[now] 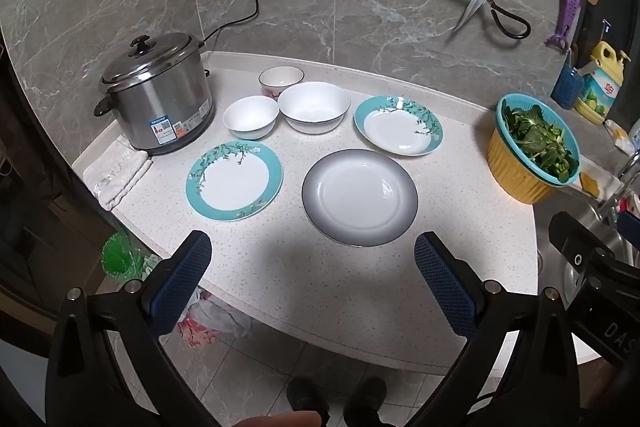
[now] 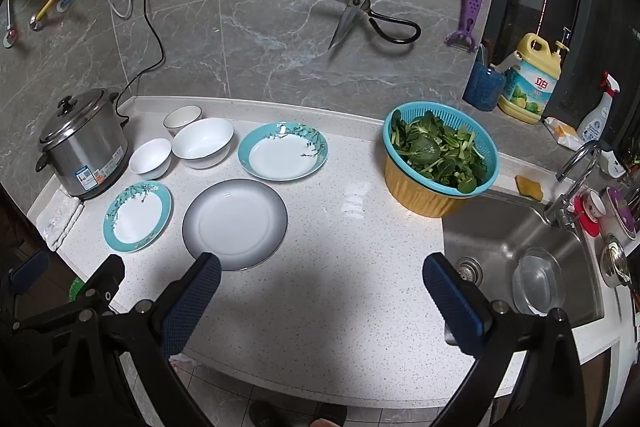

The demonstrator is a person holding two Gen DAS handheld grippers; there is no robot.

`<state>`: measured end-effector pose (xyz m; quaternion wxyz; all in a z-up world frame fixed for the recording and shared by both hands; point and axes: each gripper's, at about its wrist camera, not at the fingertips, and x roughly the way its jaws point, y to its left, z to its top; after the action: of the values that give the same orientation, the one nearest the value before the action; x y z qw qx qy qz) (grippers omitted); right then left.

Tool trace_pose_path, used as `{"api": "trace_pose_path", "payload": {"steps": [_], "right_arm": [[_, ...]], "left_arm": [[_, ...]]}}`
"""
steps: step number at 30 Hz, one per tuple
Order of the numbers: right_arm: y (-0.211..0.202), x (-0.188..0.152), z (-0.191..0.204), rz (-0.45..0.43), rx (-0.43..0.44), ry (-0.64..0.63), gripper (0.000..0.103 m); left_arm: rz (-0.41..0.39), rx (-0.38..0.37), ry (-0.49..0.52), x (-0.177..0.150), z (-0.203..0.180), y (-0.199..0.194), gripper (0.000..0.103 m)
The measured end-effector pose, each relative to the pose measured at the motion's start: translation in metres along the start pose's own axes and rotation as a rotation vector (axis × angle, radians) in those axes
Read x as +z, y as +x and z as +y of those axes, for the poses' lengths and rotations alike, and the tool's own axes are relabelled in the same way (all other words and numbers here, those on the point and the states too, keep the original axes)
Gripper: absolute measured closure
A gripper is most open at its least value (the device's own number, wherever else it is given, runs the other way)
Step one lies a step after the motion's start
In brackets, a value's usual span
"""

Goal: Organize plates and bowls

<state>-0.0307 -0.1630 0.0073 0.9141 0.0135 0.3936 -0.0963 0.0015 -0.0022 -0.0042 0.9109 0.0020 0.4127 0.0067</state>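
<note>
A: Surface?
B: Speckled white stone table [image 1: 360,291], grey marble-tile wall [image 1: 360,7]; grey-rimmed round plate [image 1: 359,197] mid-table, white ceramic bowls [image 1: 314,105] behind.
A: Claws?
B: Left claw [image 1: 312,263], right claw [image 2: 322,281] both spread wide, empty.

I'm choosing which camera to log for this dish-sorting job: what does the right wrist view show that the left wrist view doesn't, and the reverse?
Only the right wrist view: the steel sink in full, a glass bowl in it, the faucet and a spray bottle.

Only the left wrist view: a green bin on the floor below the counter edge.

Both: three plates, three bowls, the rice cooker, the basket of greens, the wall scissors, and open, empty fingers.
</note>
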Motion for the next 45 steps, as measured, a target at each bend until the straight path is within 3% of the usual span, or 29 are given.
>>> {"api": "trace_pose_path", "payload": {"steps": [45], "right_arm": [[0.001,0.001,0.000,0.002,-0.001,-0.002,0.000]], "left_arm": [[0.002,0.000,-0.008,-0.001,0.014,0.001,0.000]]}}
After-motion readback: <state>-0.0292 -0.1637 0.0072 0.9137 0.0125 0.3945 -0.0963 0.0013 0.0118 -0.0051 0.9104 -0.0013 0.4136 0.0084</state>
